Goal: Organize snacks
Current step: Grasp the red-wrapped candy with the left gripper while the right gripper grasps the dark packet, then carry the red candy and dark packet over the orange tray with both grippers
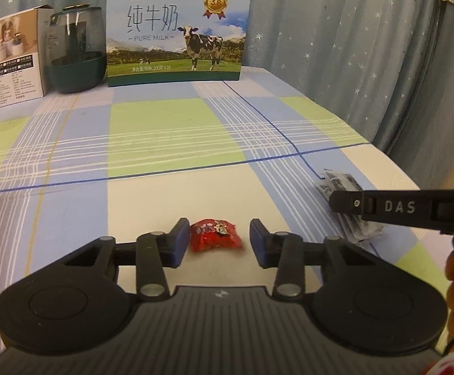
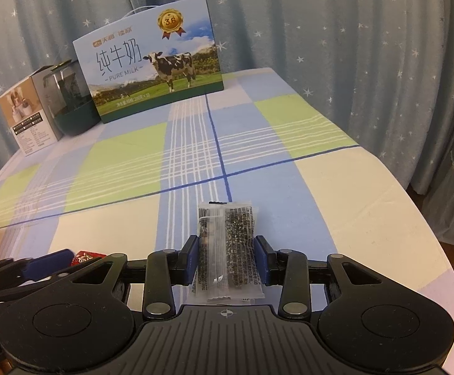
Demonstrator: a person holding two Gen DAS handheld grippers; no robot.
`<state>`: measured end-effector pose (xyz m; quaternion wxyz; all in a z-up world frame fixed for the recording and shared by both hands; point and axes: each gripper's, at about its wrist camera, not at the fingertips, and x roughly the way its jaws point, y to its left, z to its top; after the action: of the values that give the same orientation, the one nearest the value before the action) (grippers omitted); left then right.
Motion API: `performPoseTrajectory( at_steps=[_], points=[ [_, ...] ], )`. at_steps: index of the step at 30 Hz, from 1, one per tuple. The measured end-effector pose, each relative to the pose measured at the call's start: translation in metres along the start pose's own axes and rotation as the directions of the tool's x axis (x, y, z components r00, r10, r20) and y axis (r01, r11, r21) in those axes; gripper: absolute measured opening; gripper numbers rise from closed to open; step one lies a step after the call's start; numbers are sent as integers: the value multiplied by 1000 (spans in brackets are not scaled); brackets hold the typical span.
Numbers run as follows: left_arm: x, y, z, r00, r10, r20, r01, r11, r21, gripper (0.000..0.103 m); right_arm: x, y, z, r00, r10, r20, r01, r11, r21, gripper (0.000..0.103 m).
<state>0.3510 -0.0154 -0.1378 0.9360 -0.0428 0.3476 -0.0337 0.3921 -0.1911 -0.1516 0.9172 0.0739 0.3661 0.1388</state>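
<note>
The table [image 2: 336, 187], under a blue, green and cream checked cloth, stands before a star-print curtain [image 2: 320, 31]. At its far edge sit a milk carton box [image 1: 177, 34] printed with a cow, a dark green jar [image 1: 75, 50] just beside it, and a small product box [image 1: 16, 59] furthest left. Nothing stands between these and the snacks near the front edge. The clear packet [image 2: 227, 250], speckled dark inside with printed text, lies flat, clamped between the pads of the right tool [image 2: 227, 257]. The left tool [image 1: 219, 242] is spread apart around a crinkled red candy [image 1: 216, 234], whose wrapper touches its left pad.
</note>
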Motion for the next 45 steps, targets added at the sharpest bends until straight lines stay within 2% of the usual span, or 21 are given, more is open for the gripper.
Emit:
performPoseTrajectory(
  at_steps=[1,6,15,29,36,45],
  points=[
    [1,0,0,1000,-2,-1,2,1000,0,33,0,0,0,1000,0,-1,0,1000,2,38],
    [2,-2,-2,1000,12,-9,-12,1000,23,23,-2,0,-1,1000,7,-8,-7,1000,5,38],
    [-31,0,-9,1000,6,-21,-7,1000,-2,21,-18,12,-1,1000,32,-1,-32,999,-12,38],
    [-141,16,-32,1000,13,3,-13,995,-100,21,-98,50,-33,998,62,10,-62,998,1,38],
    [-198,31,-47,1000,27,14,-25,993,-114,21,-139,78,-64,995,103,-1,-103,995,1,38],
    [-271,54,-66,996,78,43,-72,990,-118,21,-187,109,-87,991,133,1,-133,991,-21,38]
  ],
)
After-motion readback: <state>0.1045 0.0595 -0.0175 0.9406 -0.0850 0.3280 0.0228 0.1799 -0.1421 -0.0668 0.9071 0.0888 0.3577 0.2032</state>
